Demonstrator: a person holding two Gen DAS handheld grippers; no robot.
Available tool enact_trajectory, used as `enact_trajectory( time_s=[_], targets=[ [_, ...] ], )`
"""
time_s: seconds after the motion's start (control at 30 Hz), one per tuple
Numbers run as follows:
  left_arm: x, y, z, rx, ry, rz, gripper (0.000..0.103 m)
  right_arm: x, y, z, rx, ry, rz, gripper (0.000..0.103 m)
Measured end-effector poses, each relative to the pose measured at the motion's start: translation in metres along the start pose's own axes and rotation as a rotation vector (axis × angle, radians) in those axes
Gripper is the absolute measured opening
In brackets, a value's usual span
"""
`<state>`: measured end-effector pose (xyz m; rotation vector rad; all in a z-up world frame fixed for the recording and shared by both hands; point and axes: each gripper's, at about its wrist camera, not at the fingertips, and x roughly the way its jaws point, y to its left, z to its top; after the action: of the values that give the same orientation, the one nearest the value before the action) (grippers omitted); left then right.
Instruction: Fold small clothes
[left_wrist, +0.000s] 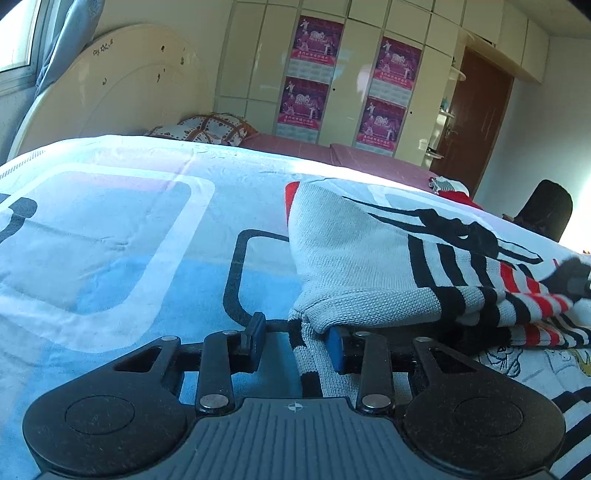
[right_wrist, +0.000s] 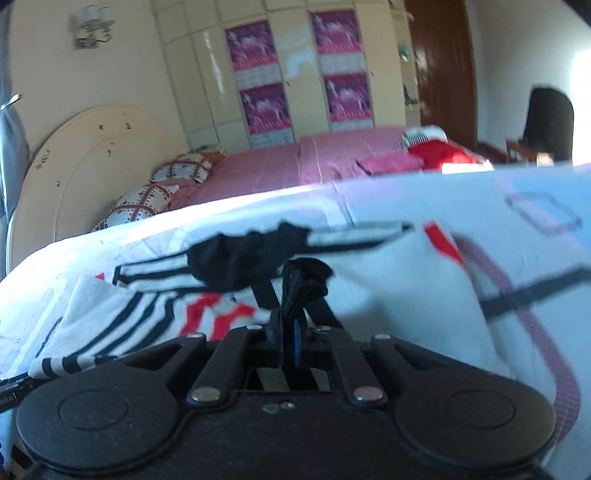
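A small grey knit sweater (left_wrist: 362, 251) with black and red stripes lies on the blue and white bedsheet (left_wrist: 122, 229). My left gripper (left_wrist: 295, 336) is open low over the sheet, and a striped cuff of the sweater lies between its blue pads (left_wrist: 337, 349). My right gripper (right_wrist: 290, 332) is shut on a black edge of the sweater (right_wrist: 236, 310) and holds it lifted. The right gripper also shows at the right edge of the left wrist view (left_wrist: 574, 275).
A pink bedspread (right_wrist: 280, 170) covers the far part of the bed, with patterned pillows (right_wrist: 147, 201) by the cream headboard (right_wrist: 92, 162). Red and pink clothes (right_wrist: 439, 153) lie at the far right. A wardrobe with posters (left_wrist: 314, 77) stands behind.
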<state>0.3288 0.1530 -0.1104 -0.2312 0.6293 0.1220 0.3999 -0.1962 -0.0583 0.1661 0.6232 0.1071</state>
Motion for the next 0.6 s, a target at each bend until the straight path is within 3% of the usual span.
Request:
enact_trajectory(
  time_s=[0.07,0.17,0.23,0.3,0.33,0.5,0.6],
  targets=[
    [0.001,-0.001,0.0,0.006,0.002,0.003,0.036,0.005,-0.009,-0.008,0.052,0.051,0.014,0.01],
    [0.002,-0.001,0.001,0.012,0.004,0.006,0.036,0.001,-0.021,-0.012,0.132,0.056,0.027,0.03],
    [0.002,-0.001,0.001,0.013,0.004,0.006,0.036,-0.002,-0.034,-0.012,0.209,0.054,0.057,0.032],
    [0.002,-0.001,0.001,0.013,0.004,0.006,0.036,0.002,-0.049,-0.011,0.296,0.069,0.094,0.027],
    [0.002,-0.001,0.001,0.012,0.004,0.006,0.036,0.003,-0.054,-0.012,0.321,0.067,0.125,0.007],
    [0.003,0.0,0.001,-0.002,0.001,-0.004,0.036,-0.013,-0.059,-0.009,0.312,0.018,0.136,0.006],
    [0.004,0.001,0.001,-0.008,0.003,-0.007,0.036,-0.022,-0.058,-0.011,0.262,-0.003,0.094,0.006]
  ],
)
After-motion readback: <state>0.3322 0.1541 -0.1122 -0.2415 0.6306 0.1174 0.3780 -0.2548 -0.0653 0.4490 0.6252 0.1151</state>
